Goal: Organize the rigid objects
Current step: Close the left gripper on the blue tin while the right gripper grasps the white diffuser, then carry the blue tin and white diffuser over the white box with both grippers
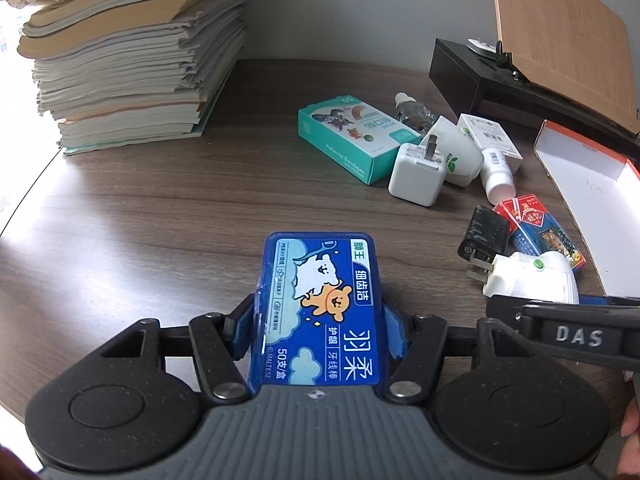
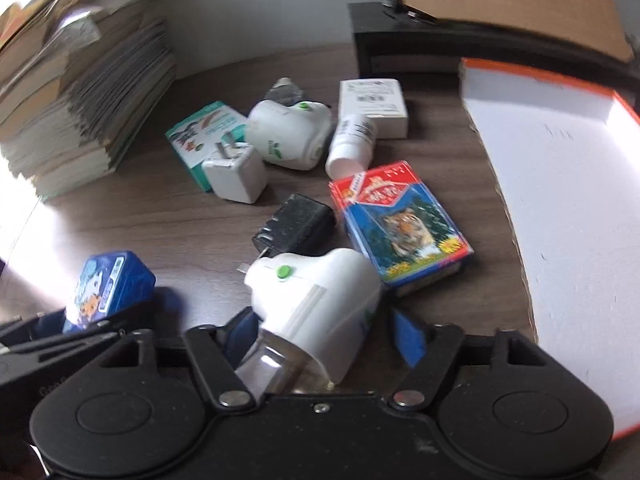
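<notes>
Left gripper (image 1: 320, 332) clamped on blue floss-pick box (image 1: 320, 312), blue pads pressed against both long sides; box held label-up over the near part of the wooden desk (image 1: 168, 200). Right gripper (image 2: 320, 332) straddles white plug-in vaporizer (image 2: 312, 308), its clear bottle end toward the camera. Left pad appears to touch the body; a gap shows at the right pad (image 2: 408, 336), so jaws not fully closed on it. View blurred. Beyond the vaporizer: black adapter (image 2: 296, 224), tiger card pack (image 2: 404, 224) to its right. Farther: white charger cube (image 2: 236, 174), teal bandage box (image 2: 204, 136), second vaporizer (image 2: 288, 136). Open white-lined box (image 2: 560, 184) at right. Paper stack (image 1: 128, 52) far left.
</notes>
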The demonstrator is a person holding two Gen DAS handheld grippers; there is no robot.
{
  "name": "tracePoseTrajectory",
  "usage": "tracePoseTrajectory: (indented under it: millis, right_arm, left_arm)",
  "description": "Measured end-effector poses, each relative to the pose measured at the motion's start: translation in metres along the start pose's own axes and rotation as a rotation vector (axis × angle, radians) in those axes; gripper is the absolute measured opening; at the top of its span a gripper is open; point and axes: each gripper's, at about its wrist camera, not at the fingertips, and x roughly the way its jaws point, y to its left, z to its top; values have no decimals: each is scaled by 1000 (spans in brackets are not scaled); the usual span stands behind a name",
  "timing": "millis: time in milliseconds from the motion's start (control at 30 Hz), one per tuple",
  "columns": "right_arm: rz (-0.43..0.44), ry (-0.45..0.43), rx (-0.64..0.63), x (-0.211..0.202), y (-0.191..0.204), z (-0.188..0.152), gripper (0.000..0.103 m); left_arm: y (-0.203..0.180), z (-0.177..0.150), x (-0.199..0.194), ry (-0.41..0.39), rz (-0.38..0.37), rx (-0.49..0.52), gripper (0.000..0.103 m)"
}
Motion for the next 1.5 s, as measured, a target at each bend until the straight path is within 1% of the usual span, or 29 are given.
tracePoseTrajectory:
  millis: [67, 200, 300, 467, 633, 767, 967, 1167, 1367, 1500]
  right_arm:
    - [-13, -5, -15, -2, 1, -1, 72]
    - [9, -22, -15, -14, -4, -6, 72]
    - [20, -67, -36, -33, -6, -8, 72]
    - [-3, -142, -44, -65, -18, -8, 72]
    - [-61, -219, -17, -99, -47, -1, 72]
    - [-116, -260, 25, -125, -78, 4, 72]
    - [-192, -294, 73, -155, -124, 9, 72]
    - [-217, -309, 97, -162, -167, 23, 72]
    - [-210, -322, 87, -162, -201, 37, 72]
    - [-200, -323, 75, -156, -219, 48, 72]
  left_arm:
    - [1, 0, -4, -8, -5, -5, 63]
    - [-3, 3, -15, -36, -22, -10, 63]
    - [-11, 5, -24, -57, -36, -4, 63]
    - [-32, 10, -37, -85, -71, 16, 63]
    - [-63, 19, -49, -110, -128, 47, 63]
    - [-95, 26, -55, -126, -177, 81, 63]
    - [-142, 36, -58, -142, -239, 119, 63]
    - [-184, 47, -55, -151, -268, 134, 63]
    - [-222, 59, -48, -161, -264, 139, 63]
    - [-242, 65, -43, -160, -253, 140, 63]
